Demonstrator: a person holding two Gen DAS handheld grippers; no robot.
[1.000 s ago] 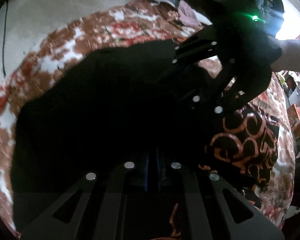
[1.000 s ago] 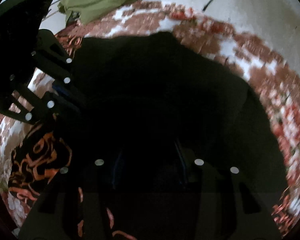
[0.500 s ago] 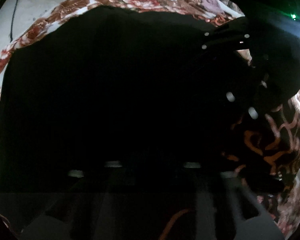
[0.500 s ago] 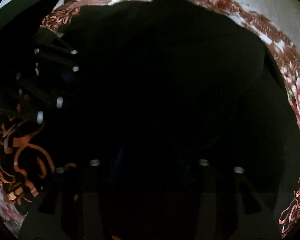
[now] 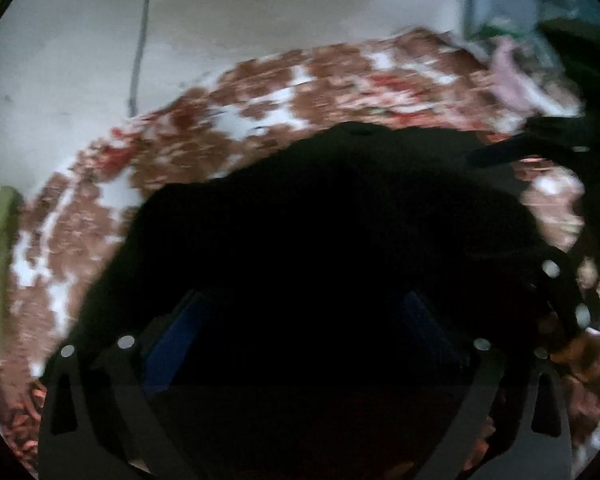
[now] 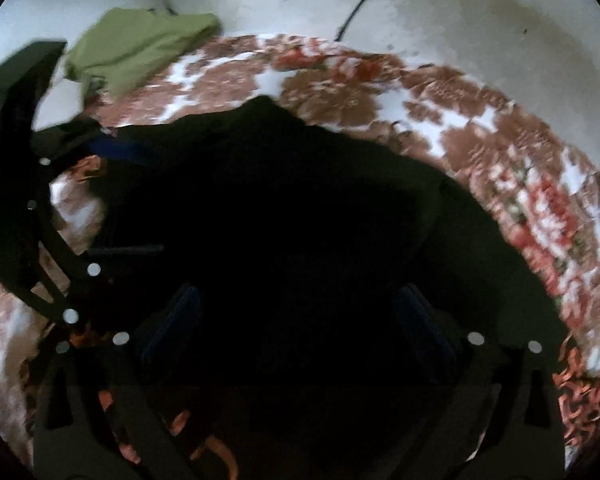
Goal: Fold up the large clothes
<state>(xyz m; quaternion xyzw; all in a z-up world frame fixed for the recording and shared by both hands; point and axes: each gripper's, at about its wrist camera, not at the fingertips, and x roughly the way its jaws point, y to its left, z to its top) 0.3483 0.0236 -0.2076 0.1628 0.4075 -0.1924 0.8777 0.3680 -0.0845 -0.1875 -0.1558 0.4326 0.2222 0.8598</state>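
A large black garment (image 5: 320, 220) lies spread on a floral bedspread (image 5: 260, 92); orange swirl print (image 6: 220, 448) shows along its near edge. My left gripper (image 5: 300, 300) hovers over the cloth. Its jaws are opening wide, with blue pads (image 5: 176, 332) apart and nothing pinched. My right gripper (image 6: 298, 292) hangs over the same garment (image 6: 280, 200). Its jaws are also opening, and the cloth lies loose below them. In the right wrist view, the left gripper's fingers (image 6: 112, 148) reach in from the left edge. The image is blurred by motion.
A green cloth (image 6: 136, 52) lies bunched on the pale floor at the bedspread's far corner. A dark cable (image 6: 360, 4) runs across the floor (image 6: 480, 20). Pinkish clothes (image 5: 512, 80) are heaped at the far right in the left wrist view.
Both grippers' jaws have spread from nearly shut to wide. Both cameras dipped close to the black cloth and have pulled back up. The garment now lies free on the bedspread.
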